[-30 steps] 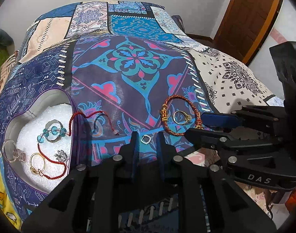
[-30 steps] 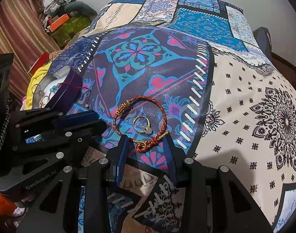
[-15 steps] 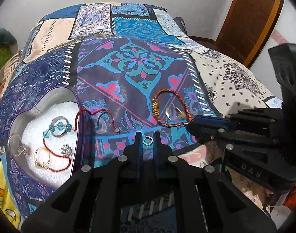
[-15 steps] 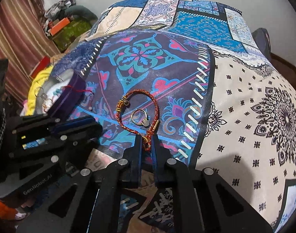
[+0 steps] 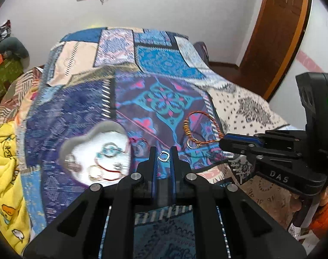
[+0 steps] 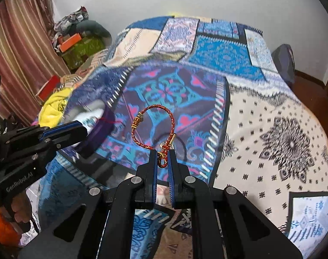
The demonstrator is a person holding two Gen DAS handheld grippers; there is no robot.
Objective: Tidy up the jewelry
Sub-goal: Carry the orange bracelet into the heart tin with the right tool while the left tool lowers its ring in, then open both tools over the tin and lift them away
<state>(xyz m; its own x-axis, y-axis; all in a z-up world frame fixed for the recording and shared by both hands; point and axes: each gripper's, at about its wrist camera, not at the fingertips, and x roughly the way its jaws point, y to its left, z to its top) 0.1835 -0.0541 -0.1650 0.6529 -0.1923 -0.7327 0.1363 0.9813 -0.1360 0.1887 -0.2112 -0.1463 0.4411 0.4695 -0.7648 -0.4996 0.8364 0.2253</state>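
My left gripper [image 5: 163, 153] is shut on a small squarish silver ring [image 5: 163, 156] and holds it above the patterned bedspread. My right gripper [image 6: 163, 157] is shut on the clasp end of a red braided bracelet [image 6: 152, 125], whose loop stands lifted off the bed; it also shows in the left wrist view [image 5: 198, 127]. A gold ring [image 5: 190, 144] lies on the bed under the bracelet. The heart-shaped purple jewelry box [image 5: 77, 139] with a white lining sits to the left and holds several rings and a red string bracelet.
A patchwork bedspread [image 6: 271, 116] covers the bed. A yellow blanket [image 5: 4, 172] lies at the left edge. Clutter and a striped curtain [image 6: 19, 49] stand at the far left. A brown door [image 5: 278, 34] is at the right.
Both grippers closed on their items and rose away from the bed: the left with the silver ring, the right with the red bracelet. The gold ring stayed on the bedspread.
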